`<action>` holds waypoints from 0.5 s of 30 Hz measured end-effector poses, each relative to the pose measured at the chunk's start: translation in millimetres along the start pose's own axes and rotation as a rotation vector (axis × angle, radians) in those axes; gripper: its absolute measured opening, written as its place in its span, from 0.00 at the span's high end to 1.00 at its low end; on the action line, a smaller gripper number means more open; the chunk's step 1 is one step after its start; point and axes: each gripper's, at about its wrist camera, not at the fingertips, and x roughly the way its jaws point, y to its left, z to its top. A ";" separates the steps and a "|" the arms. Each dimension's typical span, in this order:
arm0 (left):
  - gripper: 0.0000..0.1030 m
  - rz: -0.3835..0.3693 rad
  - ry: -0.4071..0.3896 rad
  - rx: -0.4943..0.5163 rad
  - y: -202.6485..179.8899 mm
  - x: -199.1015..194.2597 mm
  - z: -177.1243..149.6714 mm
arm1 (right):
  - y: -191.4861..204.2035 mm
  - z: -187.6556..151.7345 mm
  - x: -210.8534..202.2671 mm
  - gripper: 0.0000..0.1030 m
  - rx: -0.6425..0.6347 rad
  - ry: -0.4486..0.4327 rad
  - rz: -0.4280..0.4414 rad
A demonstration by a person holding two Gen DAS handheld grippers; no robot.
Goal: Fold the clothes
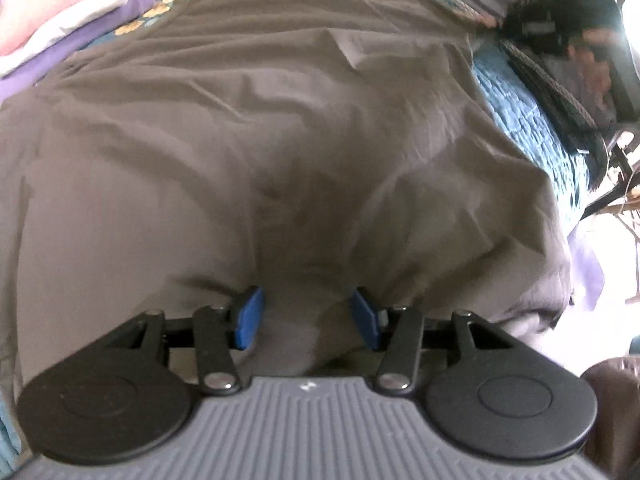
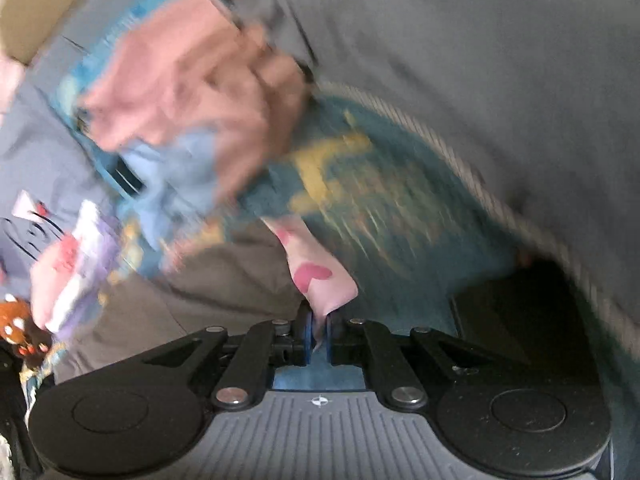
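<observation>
Left gripper [image 1: 307, 316] fingers parted over brown garment [image 1: 248, 152], its edge at 3 o'clock. Right gripper [image 2: 319, 332] fingers pinching pink heart-print cloth [image 2: 316, 276] by its edge.

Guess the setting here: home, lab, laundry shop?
Likely a home bedroom: a teal bedspread with yellow flowers lies under a spread brown garment, with a stack of folded clothes beside it.
</observation>
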 end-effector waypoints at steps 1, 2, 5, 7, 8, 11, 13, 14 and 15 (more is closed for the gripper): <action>0.46 -0.006 0.003 0.003 1.1 -0.9 -2.7 | 6.4 4.7 -6.1 0.94 -0.028 -0.030 0.019; 0.45 -0.012 0.005 0.006 2.2 -1.7 -5.5 | 12.9 9.5 -12.1 0.94 -0.057 -0.057 0.037; 0.45 -0.036 0.011 -0.019 9.3 -6.0 -15.8 | 29.0 11.7 -22.3 0.94 -0.151 -0.100 0.066; 0.45 -0.051 0.006 -0.052 13.5 -7.7 -24.1 | 32.9 4.7 -19.4 0.93 -0.193 -0.074 0.046; 0.45 -0.056 0.001 -0.068 15.4 -9.7 -27.7 | 27.9 -2.0 -10.4 0.93 -0.174 -0.015 0.009; 0.45 -0.052 -0.010 -0.074 14.6 -12.9 -32.4 | 3.0 -26.0 13.0 0.85 -0.103 0.154 -0.086; 0.45 -0.039 -0.006 -0.058 11.4 -13.7 -32.3 | -11.4 -39.5 11.3 0.81 -0.070 0.158 -0.084; 0.45 -0.031 -0.002 -0.047 9.5 -14.1 -31.5 | -13.1 -40.3 7.0 0.77 -0.059 0.155 -0.094; 0.45 -0.024 0.001 -0.036 7.6 -14.8 -30.0 | -13.1 -38.2 0.3 0.66 -0.056 0.128 -0.110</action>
